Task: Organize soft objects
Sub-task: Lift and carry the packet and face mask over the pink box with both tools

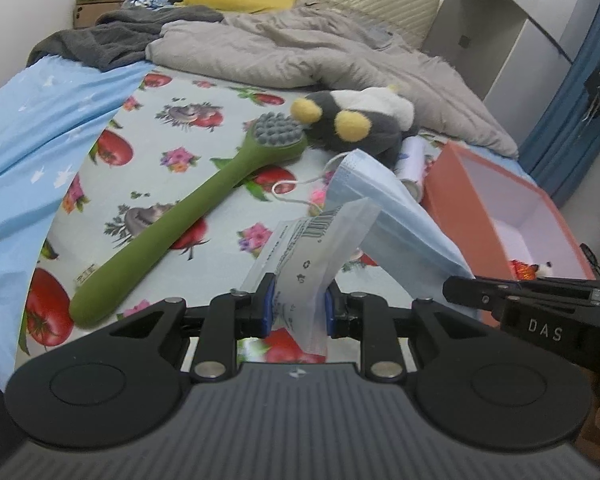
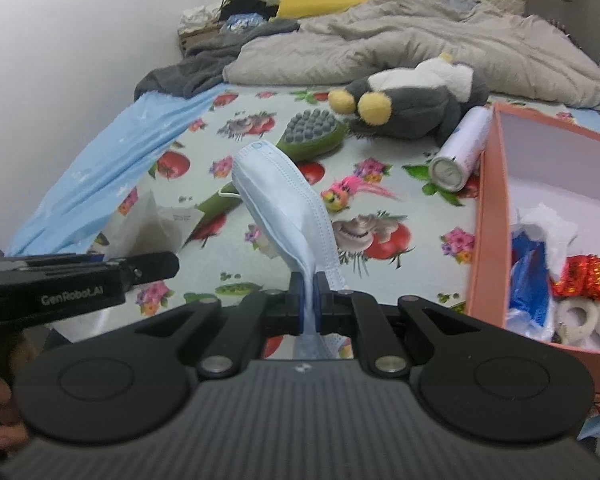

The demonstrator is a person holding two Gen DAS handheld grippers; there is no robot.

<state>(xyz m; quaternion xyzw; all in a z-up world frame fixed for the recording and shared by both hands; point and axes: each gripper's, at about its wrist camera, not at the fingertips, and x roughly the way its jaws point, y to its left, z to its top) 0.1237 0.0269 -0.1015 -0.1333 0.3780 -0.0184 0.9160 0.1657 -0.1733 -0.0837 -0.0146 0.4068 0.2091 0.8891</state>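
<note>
On a bed spread with a tomato-print sheet (image 1: 204, 120), your left gripper (image 1: 299, 307) pinched a clear plastic wrapper (image 1: 312, 256) low in the centre of the left wrist frame, its jaws narrowed onto the film. At far left a pale blue cloth (image 1: 40, 120) draped the bed's edge, and a green long-handled brush (image 1: 172, 232) lay diagonally from lower left toward the middle. Just beyond its grey head lay a grey-and-white plush toy (image 1: 360, 120) with yellow feet, a beige quilt (image 1: 300, 52) bunched behind it.

Your right gripper (image 2: 309, 300), at lower centre of the right wrist frame, clamped nearly closed on a light blue face mask (image 2: 284, 208), which stood up from the jaws above the sheet. Right of the mask lay a small pink-haired toy (image 2: 348, 194), then a white cylinder (image 2: 460, 148) on its side against the pink box (image 2: 484, 220), at right, which held crumpled items.
</note>
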